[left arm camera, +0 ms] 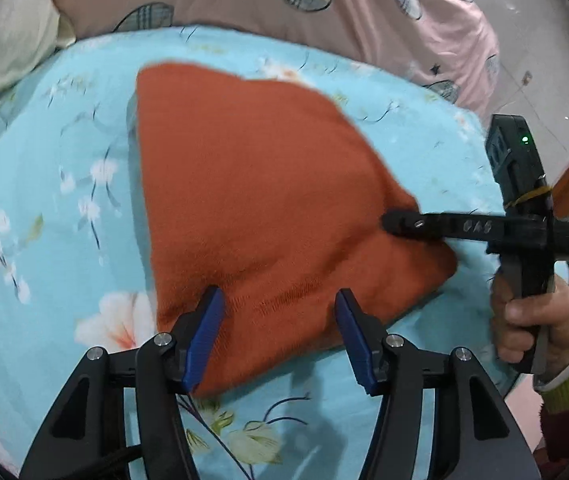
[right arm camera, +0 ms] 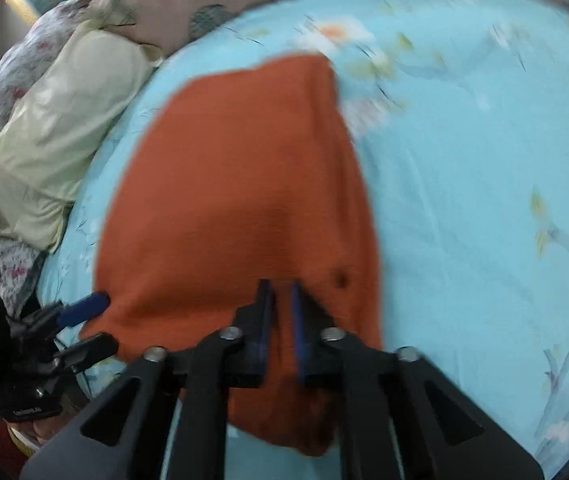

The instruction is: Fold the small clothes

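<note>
Right hand-held gripper (right arm camera: 282,292) is clamped on the near-right part of the orange knit garment (left arm camera: 252,184), its blue pads drawn close together with a pinch of cloth between them. In the left wrist view its finger lies across that corner, and the person's hand (left arm camera: 532,320) grips the handle. Left hand-held gripper (left arm camera: 280,300) stands with its jaws apart over the garment's near edge, the fabric passing between the pads without being pressed. Judgement: one corner is secured so the other can be taken, ready for both to carry the near edge over in a fold. The garment lies flat on the blue floral bedsheet (left arm camera: 44,184), towards the near edge of the bed. A pale pillow (right arm camera: 56,128) sits beyond the garment, apart from it.
</note>
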A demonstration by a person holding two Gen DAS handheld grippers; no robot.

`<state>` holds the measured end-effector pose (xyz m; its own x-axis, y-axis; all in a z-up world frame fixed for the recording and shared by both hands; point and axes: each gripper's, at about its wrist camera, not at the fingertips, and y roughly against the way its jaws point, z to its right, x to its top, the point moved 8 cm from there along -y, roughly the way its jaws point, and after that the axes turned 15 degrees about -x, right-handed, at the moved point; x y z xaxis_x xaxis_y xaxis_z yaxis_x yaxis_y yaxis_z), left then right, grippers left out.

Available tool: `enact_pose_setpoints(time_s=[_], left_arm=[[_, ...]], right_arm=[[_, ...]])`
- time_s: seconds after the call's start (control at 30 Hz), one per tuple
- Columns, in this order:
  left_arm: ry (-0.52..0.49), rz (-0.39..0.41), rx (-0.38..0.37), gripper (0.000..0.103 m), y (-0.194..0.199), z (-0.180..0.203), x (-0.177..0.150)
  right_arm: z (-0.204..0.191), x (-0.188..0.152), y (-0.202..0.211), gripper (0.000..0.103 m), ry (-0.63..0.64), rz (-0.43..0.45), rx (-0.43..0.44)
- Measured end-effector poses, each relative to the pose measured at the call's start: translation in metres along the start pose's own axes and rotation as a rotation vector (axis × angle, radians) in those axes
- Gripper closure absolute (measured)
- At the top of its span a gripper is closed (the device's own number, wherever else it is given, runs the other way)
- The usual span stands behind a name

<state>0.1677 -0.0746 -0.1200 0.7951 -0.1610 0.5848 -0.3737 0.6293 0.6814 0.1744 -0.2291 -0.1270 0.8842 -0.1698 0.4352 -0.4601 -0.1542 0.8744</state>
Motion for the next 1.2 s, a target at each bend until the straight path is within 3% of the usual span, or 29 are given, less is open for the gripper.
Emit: enact_pose_setpoints(time_s=[0.07, 0.4, 0.53, 0.63, 0.67, 0.73, 0.77, 0.8, 0.93, 0.97, 1.0, 1.03, 1.1, 1.2], left_arm=[[0.005, 0.022, 0.001, 0.045, 0.0, -0.002, -0.003], [0.065, 0.02, 0.037, 0.045, 0.01, -0.003, -0.006], [0.051, 0.024, 0.117, 0.045, 0.024, 0.0, -0.006], [0.034, 0.074, 0.172, 0.027, 0.043, 0.001, 0.004], [0.037, 0.088, 0.189, 0.022, 0.046, -0.003, 0.011], [0.055, 0.085, 0.223, 0.022, 0.045, -0.012, 0.02], [0.078, 0.079, 0.23, 0.022, 0.042, -0.019, 0.025], [0.091, 0.077, 0.229, 0.022, 0.041, -0.024, 0.026], [0.141, 0.069, 0.224, 0.023, 0.035, -0.043, 0.032], [0.148, 0.066, 0.224, 0.023, 0.033, -0.047, 0.034], [0.154, 0.062, 0.224, 0.023, 0.031, -0.049, 0.036], [0.157, 0.062, 0.224, 0.023, 0.03, -0.052, 0.038], [0.152, 0.064, 0.229, 0.023, 0.027, -0.055, 0.04], [0.165, 0.032, 0.241, 0.023, 0.015, -0.062, 0.034]], right_arm=[[0.01, -0.003, -0.002, 0.103, -0.065, -0.003, 0.055], [0.019, -0.017, 0.014, 0.103, -0.083, 0.05, -0.007], [0.017, -0.02, 0.027, 0.102, -0.084, 0.064, -0.029], [0.009, 0.001, 0.05, 0.099, -0.07, 0.14, -0.027], [0.008, 0.013, 0.055, 0.095, -0.07, 0.165, -0.029], [0.004, 0.037, 0.053, 0.069, -0.063, 0.183, -0.048], [-0.001, 0.05, 0.045, 0.045, -0.048, 0.175, -0.052], [-0.004, 0.065, 0.034, 0.042, -0.037, 0.179, -0.051], [-0.002, 0.098, -0.014, 0.044, -0.082, 0.095, -0.044], [-0.001, 0.1, -0.022, 0.057, -0.095, 0.072, -0.03], [0.0, 0.102, -0.032, 0.083, -0.107, 0.039, -0.011], [0.002, 0.105, -0.035, 0.084, -0.125, 0.025, 0.008], [0.006, 0.11, -0.017, 0.089, -0.149, 0.093, 0.019], [0.018, 0.107, -0.009, 0.103, -0.143, 0.135, -0.093]])
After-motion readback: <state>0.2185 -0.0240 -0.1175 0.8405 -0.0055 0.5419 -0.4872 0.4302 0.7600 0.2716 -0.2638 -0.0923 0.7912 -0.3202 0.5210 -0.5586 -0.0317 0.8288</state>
